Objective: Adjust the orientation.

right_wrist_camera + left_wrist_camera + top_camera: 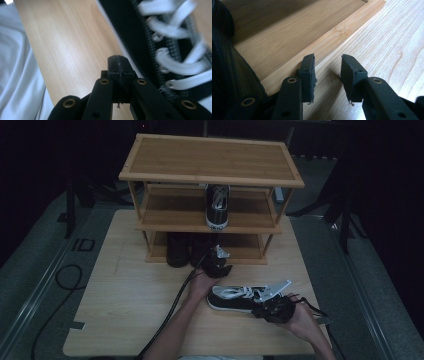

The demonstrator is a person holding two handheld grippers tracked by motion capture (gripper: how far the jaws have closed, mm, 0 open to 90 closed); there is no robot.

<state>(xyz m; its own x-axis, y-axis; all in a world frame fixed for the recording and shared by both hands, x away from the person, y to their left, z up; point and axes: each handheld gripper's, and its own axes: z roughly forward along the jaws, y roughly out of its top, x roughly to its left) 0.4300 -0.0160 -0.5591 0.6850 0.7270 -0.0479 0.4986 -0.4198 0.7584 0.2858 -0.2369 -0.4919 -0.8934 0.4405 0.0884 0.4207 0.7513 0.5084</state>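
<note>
A black sneaker [234,299] with white laces lies on its sole on the wooden table [135,295], toe to the left. My right gripper [267,310] is at its right end, low over the table. In the right gripper view the right gripper [119,62] is shut, pads pressed together with nothing between them, just beside the sneaker's [135,32] black side and laces [175,62]. My left gripper [218,264] hovers by the front of the shoe rack's [210,157] bottom shelf. The left gripper [327,61] stands open and empty over the shelf's front rail [329,42].
A matching black sneaker [217,206] stands on the rack's middle shelf, toe forward. Two dark boots [186,250] sit on the bottom shelf; one boot [227,67] is close on the left in the left gripper view. White cloth [17,62] lies beyond the table edge.
</note>
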